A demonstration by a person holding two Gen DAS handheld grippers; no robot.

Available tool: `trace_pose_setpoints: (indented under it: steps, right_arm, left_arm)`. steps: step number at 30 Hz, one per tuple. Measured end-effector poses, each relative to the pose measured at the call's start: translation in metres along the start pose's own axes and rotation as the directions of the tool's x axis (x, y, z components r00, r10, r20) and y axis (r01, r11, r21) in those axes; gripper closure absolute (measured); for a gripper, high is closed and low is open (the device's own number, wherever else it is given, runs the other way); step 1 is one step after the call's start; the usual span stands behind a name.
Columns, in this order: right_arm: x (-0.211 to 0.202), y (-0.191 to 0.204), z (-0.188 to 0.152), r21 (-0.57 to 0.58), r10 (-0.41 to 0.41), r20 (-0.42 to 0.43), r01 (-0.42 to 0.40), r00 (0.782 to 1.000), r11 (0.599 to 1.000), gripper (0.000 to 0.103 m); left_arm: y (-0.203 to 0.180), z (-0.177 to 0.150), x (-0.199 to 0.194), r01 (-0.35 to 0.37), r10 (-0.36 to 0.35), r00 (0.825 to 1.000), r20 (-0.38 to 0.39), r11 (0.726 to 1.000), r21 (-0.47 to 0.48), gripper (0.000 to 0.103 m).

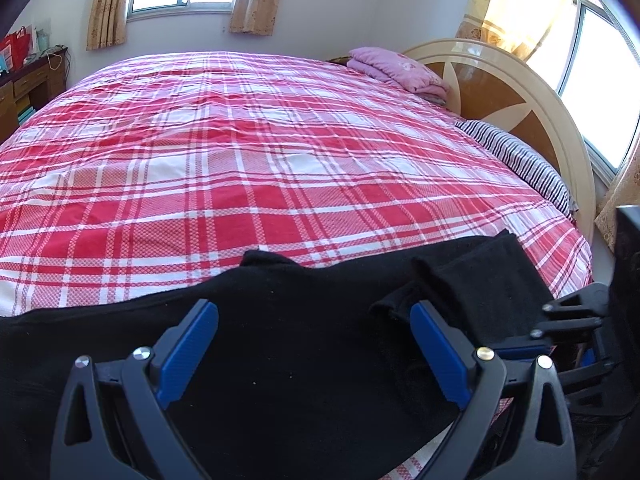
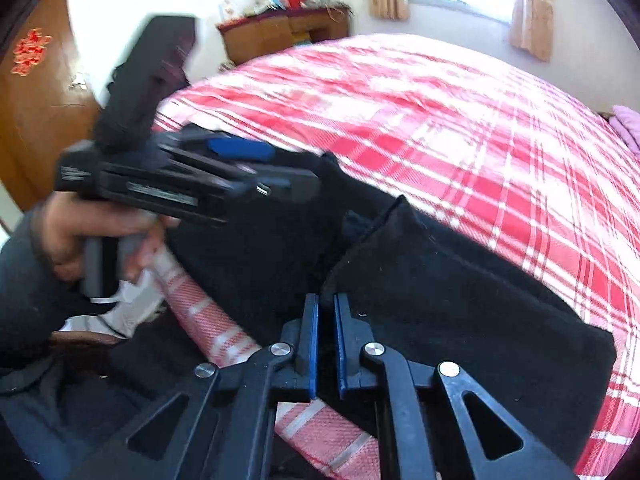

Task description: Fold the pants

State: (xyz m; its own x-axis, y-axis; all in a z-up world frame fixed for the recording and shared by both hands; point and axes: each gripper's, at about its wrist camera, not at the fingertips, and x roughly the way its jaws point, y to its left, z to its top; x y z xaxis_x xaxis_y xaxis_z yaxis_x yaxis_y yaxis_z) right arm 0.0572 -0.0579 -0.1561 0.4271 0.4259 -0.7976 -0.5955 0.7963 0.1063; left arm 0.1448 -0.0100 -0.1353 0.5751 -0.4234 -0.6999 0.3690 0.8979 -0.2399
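Black pants lie along the near edge of the bed, with one part folded over at the right. My left gripper is open, its blue pads spread wide just above the black cloth; it also shows in the right wrist view, held in a hand. My right gripper has its jaws nearly together on the edge of the folded black pants. It shows at the right edge of the left wrist view.
The bed has a red and white plaid cover. A pink folded blanket and a striped pillow lie by the headboard. A wooden desk stands past the bed's far side.
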Motion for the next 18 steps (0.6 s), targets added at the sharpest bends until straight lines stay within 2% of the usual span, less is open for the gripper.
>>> trace_pose_setpoints:
  steps: [3, 6, 9, 10, 11, 13, 16, 18]
  right_arm:
    - [-0.001, 0.011, -0.004, -0.036, 0.027, 0.000, -0.027, 1.000, 0.999, 0.096]
    - [0.023, 0.016, -0.010, -0.051, 0.023, -0.053, -0.026, 0.998, 0.998, 0.096]
    - [0.044, 0.000, -0.014, 0.022, 0.058, -0.078, -0.056, 0.995, 0.998, 0.094]
    - [0.042, -0.008, -0.013, 0.055, 0.098, -0.071, -0.094, 0.993, 0.994, 0.091]
    - [0.037, -0.009, -0.012, 0.054, 0.090, -0.072, -0.086, 0.993, 0.995, 0.077]
    - [0.017, -0.011, -0.012, 0.019, 0.053, -0.048, -0.052, 0.997, 0.998, 0.056]
    - [-0.013, -0.020, -0.024, -0.012, 0.060, -0.015, -0.061, 0.998, 0.998, 0.056]
    - [-0.026, -0.032, -0.036, -0.009, 0.024, -0.008, -0.024, 1.000, 1.000, 0.056]
  left_arm:
    - [-0.002, -0.002, 0.003, 0.008, -0.008, 1.000, -0.008, 1.000, -0.002, 0.004]
    - [-0.005, -0.003, 0.006, 0.020, -0.020, 1.000, -0.018, 1.000, -0.001, 0.004]
    - [-0.009, -0.004, 0.007, 0.040, -0.040, 0.999, -0.022, 0.999, 0.008, 0.004]
    - [-0.011, -0.005, 0.008, 0.060, -0.060, 0.998, -0.023, 0.998, 0.010, 0.004]
    - [-0.013, -0.005, 0.008, 0.089, -0.089, 0.996, -0.022, 0.996, 0.011, 0.004]
    - [-0.017, -0.007, 0.011, 0.134, -0.134, 0.991, -0.030, 0.991, 0.008, 0.004]
    - [-0.031, -0.013, 0.021, 0.214, -0.214, 0.975, -0.061, 0.977, -0.007, 0.004]
    - [-0.041, -0.017, 0.031, 0.247, -0.248, 0.965, -0.087, 0.969, -0.016, 0.004]
